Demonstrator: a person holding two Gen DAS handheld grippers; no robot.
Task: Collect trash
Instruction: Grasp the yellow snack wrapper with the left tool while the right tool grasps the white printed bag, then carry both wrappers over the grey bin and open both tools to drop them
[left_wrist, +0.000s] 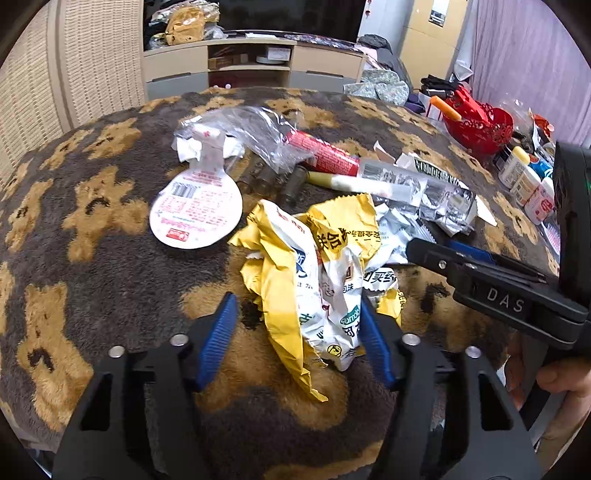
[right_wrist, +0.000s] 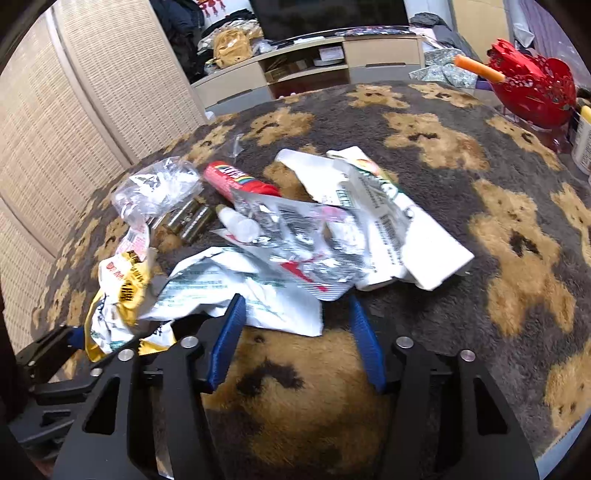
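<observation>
Left wrist view: left gripper (left_wrist: 297, 306) straddles the crumpled yellow-and-white printed snack wrapper (left_wrist: 314, 273) on the brown bear-pattern plush blanket (left_wrist: 92, 266). Right blue pad touches the wrapper's edge; left pad stands clear, fleece visible in the gap. So not clenched yet, jaws part-way apart around it. To grip well: bring the jaws further over the thick crumpled middle, not the loose yellow flap hanging toward the camera, then squeeze until both pads bite.

Other trash lies behind: round white foil lid (left_wrist: 195, 210), red tube (left_wrist: 323, 153), clear plastic bag (left_wrist: 255, 129), silver blister packs (left_wrist: 439, 195). Right gripper (left_wrist: 417, 247) enters from the right, tips at the pile's edge.

Right wrist view: right gripper (right_wrist: 297, 314) half-open, nothing pinched. Crumpled white paper sheet (right_wrist: 240, 295) overlaps the left pad's tip; right pad sits beside it on the blanket. Silver blister packs (right_wrist: 295, 236) and torn white carton (right_wrist: 399, 221) lie just beyond. Push forward and lower so the paper's bulk sits between both pads; a thin edge will likely slip. Avoid snagging the fleece.
</observation>
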